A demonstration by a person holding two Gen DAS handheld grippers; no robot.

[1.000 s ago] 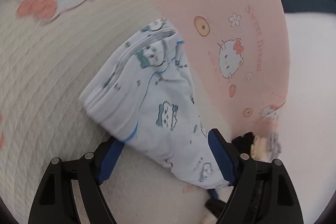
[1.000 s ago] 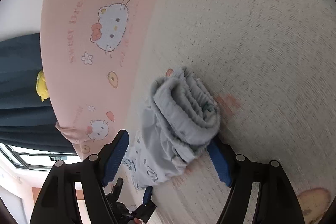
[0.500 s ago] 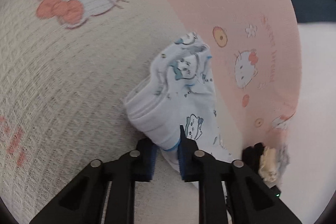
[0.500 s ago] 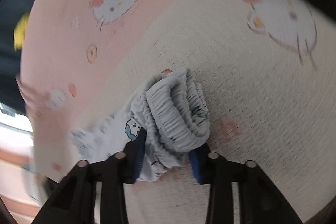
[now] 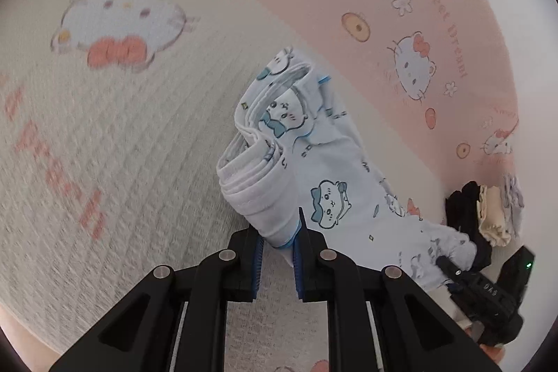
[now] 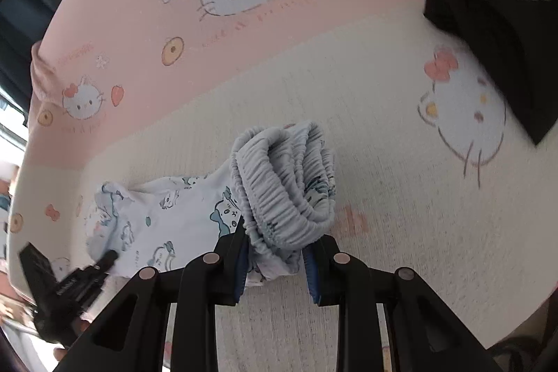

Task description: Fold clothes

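Mid-fold: printed pants (image 5: 324, 169) stretched over cream blanket (image 5: 122, 142). Left gripper (image 5: 278, 244) pinching stacked leg hems; right gripper (image 6: 275, 258) closing on bunched waistband (image 6: 282, 187). Likely next: lifting, bringing both ends together, keeping layers aligned.

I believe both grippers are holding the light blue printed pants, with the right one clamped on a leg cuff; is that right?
Not quite. The right gripper is closing on the gathered elastic waistband of the pants, as the right wrist view shows. The blue-trimmed leg cuff is in the left gripper.
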